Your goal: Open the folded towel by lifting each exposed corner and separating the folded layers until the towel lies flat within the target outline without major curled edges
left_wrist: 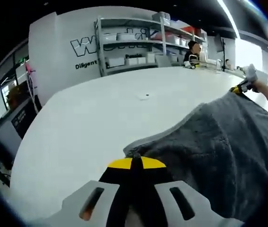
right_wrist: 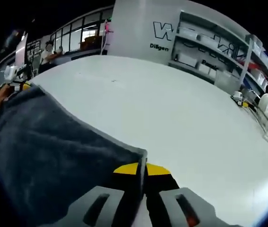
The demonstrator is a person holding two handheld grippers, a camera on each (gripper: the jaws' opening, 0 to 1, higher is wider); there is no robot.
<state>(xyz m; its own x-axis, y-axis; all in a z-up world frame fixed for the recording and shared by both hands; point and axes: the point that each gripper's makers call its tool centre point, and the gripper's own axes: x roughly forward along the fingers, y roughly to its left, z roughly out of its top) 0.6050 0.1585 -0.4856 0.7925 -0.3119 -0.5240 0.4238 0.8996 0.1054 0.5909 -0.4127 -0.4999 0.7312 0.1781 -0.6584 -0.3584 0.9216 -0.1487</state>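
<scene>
Your left gripper [left_wrist: 133,161]: jaws pressed together, pinching corner of grey towel [left_wrist: 219,146]. Your right gripper [right_wrist: 143,166]: jaws pressed together, pinching opposite corner. Towel stretched between both, over white table [left_wrist: 101,118]. Shelving unit [left_wrist: 138,42] stands against wall beyond table.

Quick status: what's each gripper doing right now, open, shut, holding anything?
Left gripper: shut on a corner of the grey towel.
Right gripper: shut on another corner of the grey towel.
</scene>
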